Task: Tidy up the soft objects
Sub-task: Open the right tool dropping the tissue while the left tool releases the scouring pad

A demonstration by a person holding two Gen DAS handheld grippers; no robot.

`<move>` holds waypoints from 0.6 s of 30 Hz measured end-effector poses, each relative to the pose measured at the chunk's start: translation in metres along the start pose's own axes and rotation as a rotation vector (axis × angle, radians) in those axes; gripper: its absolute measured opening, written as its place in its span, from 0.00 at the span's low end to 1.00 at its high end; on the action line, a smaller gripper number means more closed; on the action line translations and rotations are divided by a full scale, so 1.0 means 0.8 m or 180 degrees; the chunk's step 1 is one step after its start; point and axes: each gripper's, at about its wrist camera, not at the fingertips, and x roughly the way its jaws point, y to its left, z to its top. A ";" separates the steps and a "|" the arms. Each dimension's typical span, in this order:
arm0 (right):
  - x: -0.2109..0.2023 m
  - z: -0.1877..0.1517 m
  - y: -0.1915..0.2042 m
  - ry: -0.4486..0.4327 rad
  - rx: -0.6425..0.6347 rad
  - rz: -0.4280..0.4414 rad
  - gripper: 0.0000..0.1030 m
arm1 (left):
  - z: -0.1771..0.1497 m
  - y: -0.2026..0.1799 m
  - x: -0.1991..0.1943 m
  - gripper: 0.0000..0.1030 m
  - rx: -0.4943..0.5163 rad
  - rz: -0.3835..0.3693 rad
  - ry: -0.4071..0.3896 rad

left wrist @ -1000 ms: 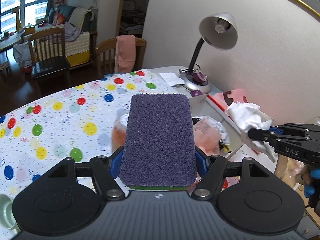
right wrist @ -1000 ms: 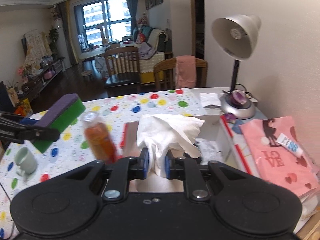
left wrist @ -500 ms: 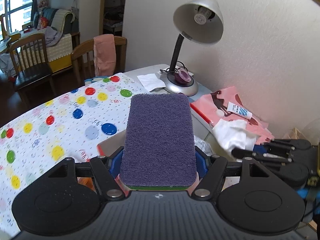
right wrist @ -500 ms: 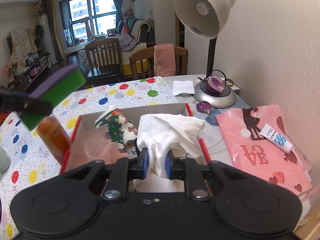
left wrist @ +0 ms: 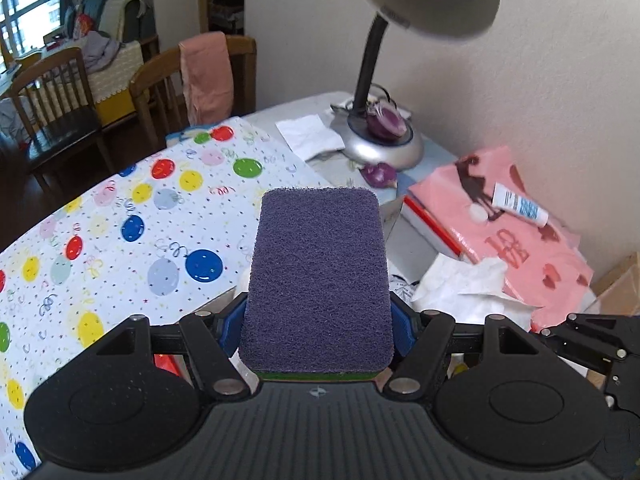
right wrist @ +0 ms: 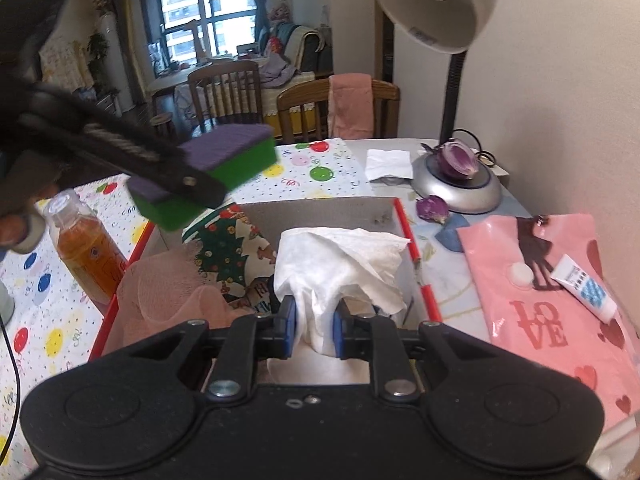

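Right wrist view: right gripper pinches the tissue over the box; let go low inside. Left gripper clamps the sponge; bring it over the box before releasing.

The sponge is purple on top, green below. The tablecloth is white with multicoloured dots. The tissue is white; the box rim is red.

My table is carrying a dotted cloth, where my cardboard box and orange bottle are standing. A lamp base, white napkin and pink bag are lying beside them.
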 end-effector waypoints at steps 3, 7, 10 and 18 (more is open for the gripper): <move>0.011 0.001 0.005 0.0031 -0.0063 0.0042 0.18 | -0.002 -0.009 0.018 0.68 0.0142 -0.0023 0.0068; 0.023 0.000 0.009 0.0070 -0.0114 0.0105 0.18 | -0.009 -0.014 0.039 0.68 0.0158 -0.0041 0.0212; 0.030 -0.002 0.011 0.0130 -0.0151 0.0090 0.18 | -0.018 -0.012 0.052 0.68 0.0122 -0.0032 0.0296; 0.040 -0.006 0.006 0.0200 -0.0121 0.0092 0.28 | -0.031 -0.010 0.061 0.68 0.0078 -0.0037 0.0323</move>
